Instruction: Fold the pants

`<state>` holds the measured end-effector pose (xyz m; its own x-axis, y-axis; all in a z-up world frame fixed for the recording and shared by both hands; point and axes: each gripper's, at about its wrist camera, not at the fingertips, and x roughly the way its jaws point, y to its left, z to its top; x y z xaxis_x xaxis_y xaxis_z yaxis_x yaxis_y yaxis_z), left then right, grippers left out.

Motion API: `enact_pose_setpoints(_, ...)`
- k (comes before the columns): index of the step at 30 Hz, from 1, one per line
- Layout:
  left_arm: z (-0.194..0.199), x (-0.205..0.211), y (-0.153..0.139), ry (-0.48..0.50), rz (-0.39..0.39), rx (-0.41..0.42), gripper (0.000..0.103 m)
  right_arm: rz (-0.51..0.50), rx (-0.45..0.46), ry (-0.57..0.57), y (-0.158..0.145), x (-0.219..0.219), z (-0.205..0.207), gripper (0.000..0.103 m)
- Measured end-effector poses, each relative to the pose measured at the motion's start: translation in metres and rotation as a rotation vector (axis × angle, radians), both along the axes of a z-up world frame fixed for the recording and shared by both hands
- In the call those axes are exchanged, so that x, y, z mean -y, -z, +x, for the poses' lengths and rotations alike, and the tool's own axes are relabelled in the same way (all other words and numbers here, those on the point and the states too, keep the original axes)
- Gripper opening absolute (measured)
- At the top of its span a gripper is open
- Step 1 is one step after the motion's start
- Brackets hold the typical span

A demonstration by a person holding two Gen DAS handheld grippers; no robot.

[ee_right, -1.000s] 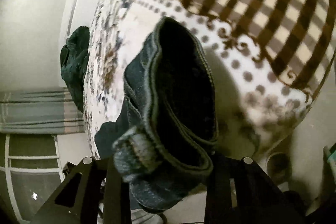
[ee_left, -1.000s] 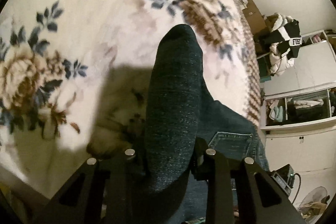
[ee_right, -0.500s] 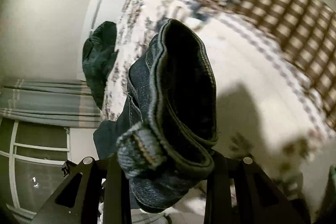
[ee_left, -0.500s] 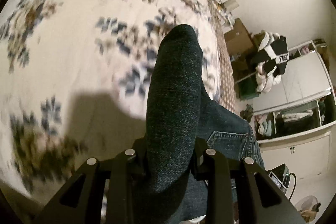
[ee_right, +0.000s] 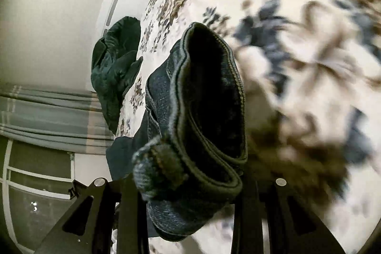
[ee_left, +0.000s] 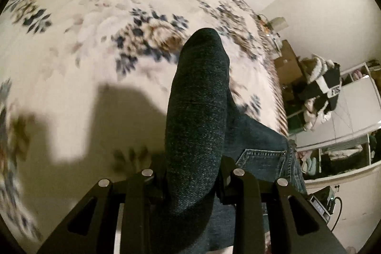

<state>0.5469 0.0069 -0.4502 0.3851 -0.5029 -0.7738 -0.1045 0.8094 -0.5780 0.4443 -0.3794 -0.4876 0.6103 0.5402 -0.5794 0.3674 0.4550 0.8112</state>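
Hand-held gripper over floral bedspread

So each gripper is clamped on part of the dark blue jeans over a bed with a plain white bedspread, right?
Nearly. Both the left gripper and the right gripper are shut on the jeans, but the bedspread is not plain: the left wrist view shows cream fabric printed with blue and brown flowers.

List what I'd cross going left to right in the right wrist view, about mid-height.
Grey striped curtain → dark green garment heaped at the bed edge → jeans pinched in the right gripper, waistband up → floral bedspread, blurred.
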Motion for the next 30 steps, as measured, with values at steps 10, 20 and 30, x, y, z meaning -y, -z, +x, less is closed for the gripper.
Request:
enact_pose_setpoints(10, 0.037, -0.039, 0.081, -0.021, -0.030, -0.141, 0.045, 0.064, -0.161, -0.028, 0.087, -0.018, 0.073, 0.050)
enact_pose_setpoints(20, 0.033, -0.046, 0.088, -0.005, -0.060, -0.139, 0.052, -0.099, -0.206, 0.027, 0.079, 0.006, 0.044, 0.032)
enact_pose_setpoints(30, 0.004, -0.011, 0.019, 0.067, 0.339, -0.064, 0.055, -0.430, -0.245, -0.139, 0.026, -0.029, 0.054, 0.057)
